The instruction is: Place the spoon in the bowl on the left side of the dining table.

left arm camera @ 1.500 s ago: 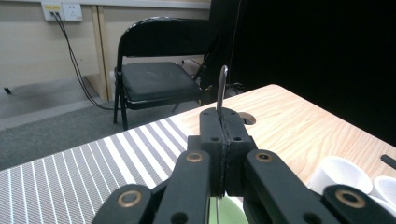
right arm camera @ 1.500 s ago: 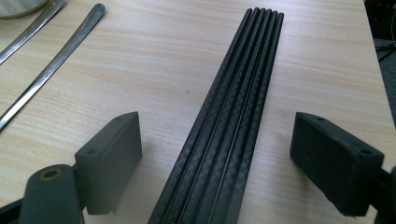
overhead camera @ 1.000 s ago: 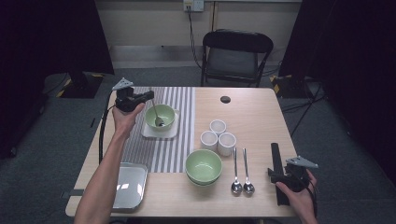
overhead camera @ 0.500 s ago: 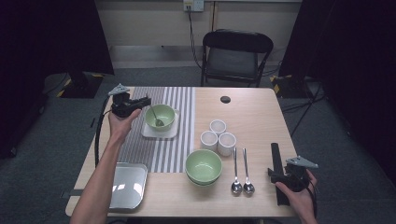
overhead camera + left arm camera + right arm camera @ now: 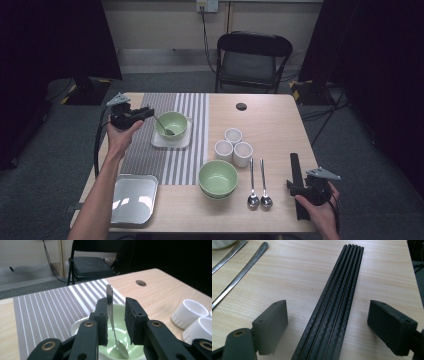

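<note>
My left gripper (image 5: 150, 112) hovers at the left rim of a small green bowl (image 5: 172, 122) on a white square plate (image 5: 170, 142). A metal spoon (image 5: 110, 307) stands with its scoop in that green bowl (image 5: 136, 351) and its handle between my left gripper's (image 5: 116, 302) pads. Its jaws have just been opening; the handle leans by the left pad, with a gap to the right pad. My right gripper (image 5: 299, 185) rests open near the table's front right, its jaws either side of a bundle of black chopsticks (image 5: 342, 285) without touching them.
A striped mat (image 5: 165, 160) lies under the plate. A larger green bowl (image 5: 217, 177), three white cups (image 5: 233, 145) and two spoons (image 5: 257, 185) sit mid-table. A metal tray (image 5: 132, 199) is at the front left. A chair (image 5: 252, 55) stands behind the table.
The left gripper has drawn back leftward and slightly down from the bowl. Its jaws have parted around the spoon handle, and the spoon stays in the bowl. The right hand has not moved.
</note>
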Tool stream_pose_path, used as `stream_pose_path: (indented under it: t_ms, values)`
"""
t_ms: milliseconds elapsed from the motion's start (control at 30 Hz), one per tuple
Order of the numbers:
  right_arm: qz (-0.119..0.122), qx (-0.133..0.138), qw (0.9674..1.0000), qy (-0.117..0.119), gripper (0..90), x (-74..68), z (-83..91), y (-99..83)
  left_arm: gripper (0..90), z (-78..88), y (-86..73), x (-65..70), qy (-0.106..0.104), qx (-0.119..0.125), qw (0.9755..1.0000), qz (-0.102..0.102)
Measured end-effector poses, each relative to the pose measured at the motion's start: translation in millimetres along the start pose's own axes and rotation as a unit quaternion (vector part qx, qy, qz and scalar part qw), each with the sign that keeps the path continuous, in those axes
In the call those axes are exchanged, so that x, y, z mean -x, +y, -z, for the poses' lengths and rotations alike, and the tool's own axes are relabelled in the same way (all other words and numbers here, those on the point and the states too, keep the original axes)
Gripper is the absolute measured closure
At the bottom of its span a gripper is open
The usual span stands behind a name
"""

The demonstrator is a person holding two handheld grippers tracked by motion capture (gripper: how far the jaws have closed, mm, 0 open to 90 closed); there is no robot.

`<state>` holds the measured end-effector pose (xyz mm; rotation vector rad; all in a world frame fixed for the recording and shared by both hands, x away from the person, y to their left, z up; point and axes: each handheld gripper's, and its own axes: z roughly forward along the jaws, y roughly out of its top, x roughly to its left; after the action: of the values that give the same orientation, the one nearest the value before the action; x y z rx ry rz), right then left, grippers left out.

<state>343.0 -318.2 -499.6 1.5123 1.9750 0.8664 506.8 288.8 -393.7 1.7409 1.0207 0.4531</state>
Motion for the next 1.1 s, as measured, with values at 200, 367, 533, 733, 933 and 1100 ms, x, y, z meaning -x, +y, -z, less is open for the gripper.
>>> stream_pose_path:
  t_ms: [200,367,533,733,933,1100]
  values:
    - [0.0,0.0,1.0,0.0,16.0,0.0,0.0,0.0,70.6,8.7,-10.3,-7.1,0.017,-0.004,0.9998,-0.003]
    - [0.0,0.0,1.0,0.0,16.0,0.0,0.0,0.0,69.6,20.1,-21.3,-17.0,0.023,-0.01,0.9996,0.01]
    - [0.0,0.0,1.0,0.0,16.0,0.0,0.0,0.0,67.4,23.6,-28.1,-23.0,0.016,-0.018,0.9994,0.024]
    - [0.0,0.0,1.0,0.0,16.0,0.0,0.0,0.0,61.7,19.7,-28.7,-21.2,0.028,-0.036,0.9989,0.014]
    - [0.0,0.0,1.0,0.0,16.1,0.0,0.0,0.0,64.5,5.0,-31.5,-16.4,0.032,-0.051,0.9981,0.011]
    - [0.0,0.0,1.0,0.0,16.0,0.0,0.0,0.0,70.3,-3.2,-34.8,-14.6,0.032,-0.064,0.9974,0.002]
